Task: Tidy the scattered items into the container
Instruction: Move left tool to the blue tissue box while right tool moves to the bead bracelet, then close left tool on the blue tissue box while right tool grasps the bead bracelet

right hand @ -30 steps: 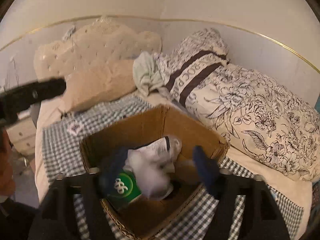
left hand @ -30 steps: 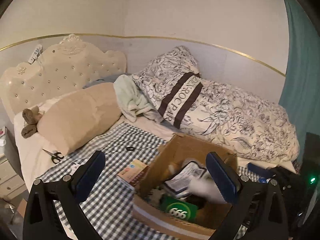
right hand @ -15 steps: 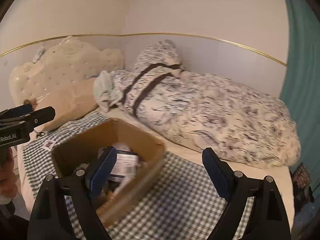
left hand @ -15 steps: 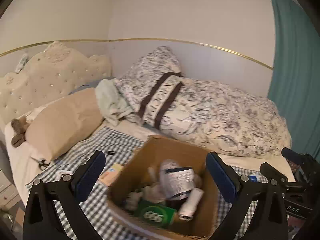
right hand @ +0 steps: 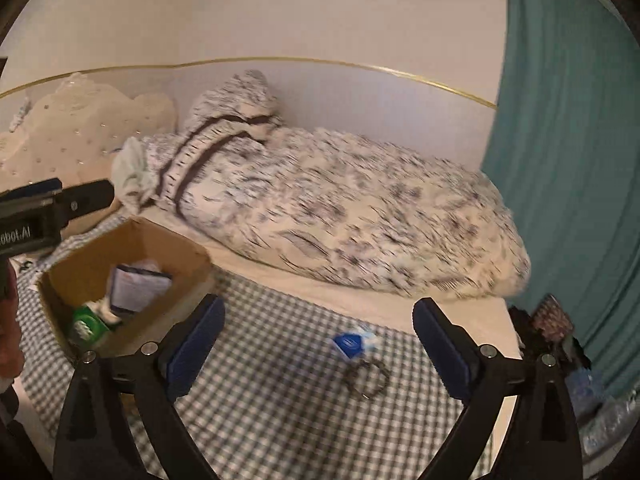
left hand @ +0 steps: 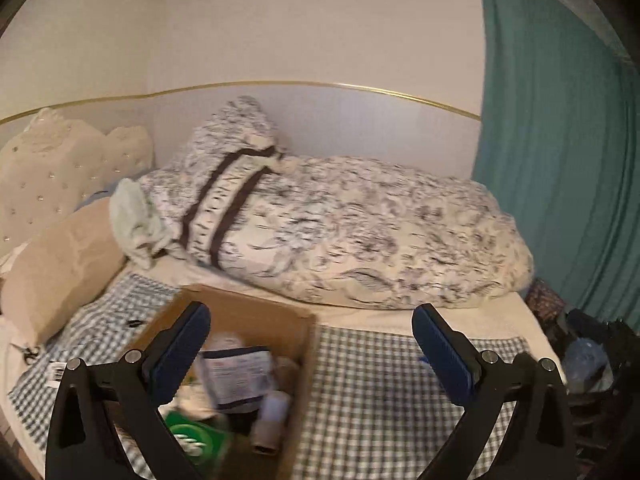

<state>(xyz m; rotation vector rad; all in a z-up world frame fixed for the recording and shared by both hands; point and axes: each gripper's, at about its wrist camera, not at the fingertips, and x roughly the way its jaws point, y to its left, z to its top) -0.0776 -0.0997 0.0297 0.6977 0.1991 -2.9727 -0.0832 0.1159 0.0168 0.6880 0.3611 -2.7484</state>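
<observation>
An open cardboard box (left hand: 256, 304) stands on the checked sheet, holding a green pack (left hand: 188, 438), a white printed packet (left hand: 236, 372) and a small bottle (left hand: 272, 420). My left gripper (left hand: 310, 344) is open above the box's right rim, nothing between its fingers. My right gripper (right hand: 320, 340) hangs over the sheet to the right of the box (right hand: 132, 236); its jaws are opening and are empty. A blue-and-white packet (right hand: 352, 344) and a dark looped cord (right hand: 368, 378) lie on the sheet ahead of it. The left gripper (right hand: 68, 196) shows at that view's left edge.
A floral duvet (left hand: 360, 232) and striped pillow (left hand: 228, 192) fill the far side of the bed. A beige pillow (left hand: 60, 264) and padded headboard (left hand: 52, 172) are left. A teal curtain (left hand: 560, 140) and dark clutter (left hand: 592, 352) stand at the bed's right end.
Both views have swung right, so the box slid leftward in them. The right gripper left the box, its jaws widened, and the white item once between them is gone from them.
</observation>
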